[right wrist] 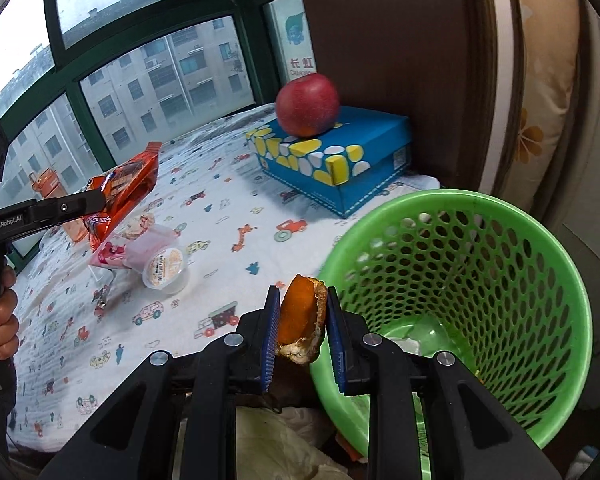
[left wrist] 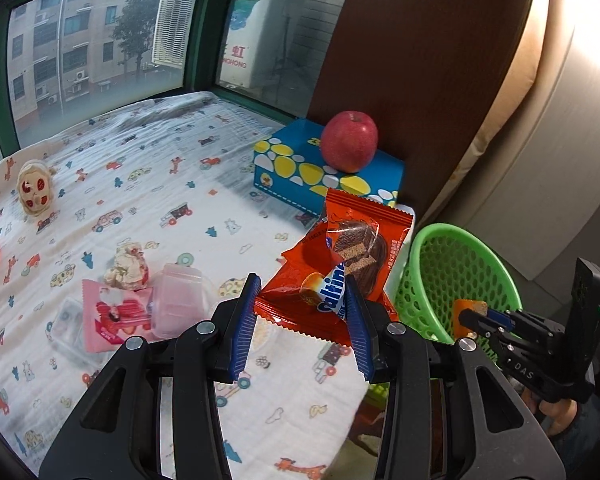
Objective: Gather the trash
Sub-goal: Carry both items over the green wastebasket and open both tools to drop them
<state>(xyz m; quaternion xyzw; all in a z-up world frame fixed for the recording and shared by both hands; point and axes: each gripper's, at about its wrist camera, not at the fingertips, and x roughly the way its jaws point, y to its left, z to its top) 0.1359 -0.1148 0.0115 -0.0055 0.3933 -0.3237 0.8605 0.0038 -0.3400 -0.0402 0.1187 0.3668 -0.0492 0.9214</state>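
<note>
- Ahead of both my grippers runs a green-framed window (left wrist: 100,40) with grey apartment blocks outside; a dark brown panel (left wrist: 420,60) rises ahead and to the right of them.
- Below my tools lies a white cloth (left wrist: 160,184) printed with small cars and animals, covering the whole surface.
- The green mesh basket (right wrist: 500,248) stands at the cloth's edge, just right of my right gripper and tilted with its mouth toward it; pale scraps lie at its bottom.
- Beyond the basket, against the brown panel, sits a blue box (right wrist: 340,168) with yellow and white spots, and 1 red apple (right wrist: 307,105) rests on its lid.
- My left gripper (left wrist: 304,300) is clamped on 2 orange snack wrappers (left wrist: 352,248) and a small blue-and-white wrapper (left wrist: 334,292); the orange ones stand up and away from the fingers, long axis leaning toward the box, clear of the cloth.
- My right gripper (right wrist: 303,320) is closed tight on a piece of orange peel (right wrist: 298,316), held on edge with its long axis pointing up and forward, beside the basket's near rim.
- Left of my left gripper on the cloth lie a pink wrapper (left wrist: 112,312), a clear plastic cup (left wrist: 178,300) and a crumpled pale wrapper (left wrist: 126,268).
- Farther left sits a small round toy (left wrist: 34,192).
</note>
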